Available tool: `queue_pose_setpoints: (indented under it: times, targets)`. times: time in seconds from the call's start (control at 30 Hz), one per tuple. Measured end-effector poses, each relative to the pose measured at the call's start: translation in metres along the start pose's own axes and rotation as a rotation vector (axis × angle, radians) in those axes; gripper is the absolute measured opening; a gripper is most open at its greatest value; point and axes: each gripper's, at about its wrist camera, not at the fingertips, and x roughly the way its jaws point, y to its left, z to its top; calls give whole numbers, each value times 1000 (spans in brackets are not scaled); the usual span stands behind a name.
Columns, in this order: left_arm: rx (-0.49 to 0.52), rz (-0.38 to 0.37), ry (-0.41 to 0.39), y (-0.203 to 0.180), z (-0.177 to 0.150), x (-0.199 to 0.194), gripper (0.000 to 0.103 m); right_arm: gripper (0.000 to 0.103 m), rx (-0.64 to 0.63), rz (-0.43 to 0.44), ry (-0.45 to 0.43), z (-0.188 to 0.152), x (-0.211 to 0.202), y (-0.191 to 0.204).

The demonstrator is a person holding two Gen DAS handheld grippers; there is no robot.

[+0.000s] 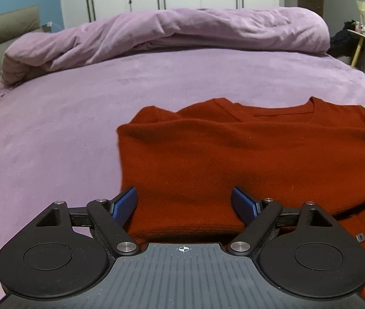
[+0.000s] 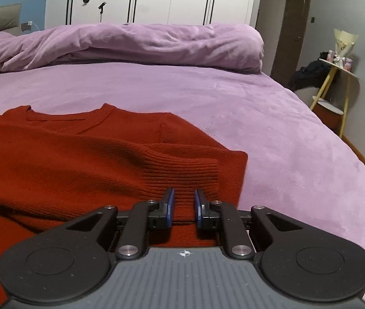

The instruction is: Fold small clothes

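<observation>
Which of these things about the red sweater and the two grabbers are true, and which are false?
1. The red sweater lies on a purple bed. True.
2. The left gripper is shut tight. False: its jaws are wide apart.
3. The right gripper pinches the sweater's ribbed cuff. True.
4. The rolled duvet is green. False: it is purple.

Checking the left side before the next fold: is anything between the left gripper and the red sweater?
Nothing visible. The left gripper hangs open directly over the red sweater, with only knit fabric between its fingers.
</observation>
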Motion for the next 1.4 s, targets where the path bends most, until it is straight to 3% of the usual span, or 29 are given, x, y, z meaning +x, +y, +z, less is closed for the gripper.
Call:
queue_pose_setpoints:
  times: [0.2,0.33,0.53,0.67,0.77,0.83,0.97,1.1,1.23,1.4]
  targets:
    - [-21,12,20,8,-10,-21,83,21,48,38,23,-8,-40,-7]
    - [-65,18,54,11,-13,-16,85,21,24,23,40,-20,-39,-8]
    - [-79,16,72,20,-16,-22,85,21,124,26,98,-7,-36,-14]
    - [-89,17,88,22,-16,-23,86,21,-22,-13,80,-19,-36,-2]
    - [-114,15,105,26,-17,-36,84,21,11,-14,96,-11,-44,-2]
    - [-97,4,120,28,-24,-47,82,28,56,5,91,-10,-60,-6]
    - [-50,-29,134,35,-54,-87,82,36,126,61,80,-42,-113,-19]
    - [-93,-18,137,50,-97,-140,83,48,234,118,128,-97,-176,-44]
    - [-180,-47,173,67,-134,-180,84,48,251,135,176,-133,-226,-57]
    - [-244,-43,249,82,-161,-194,81,48,266,194,262,-152,-242,-63]
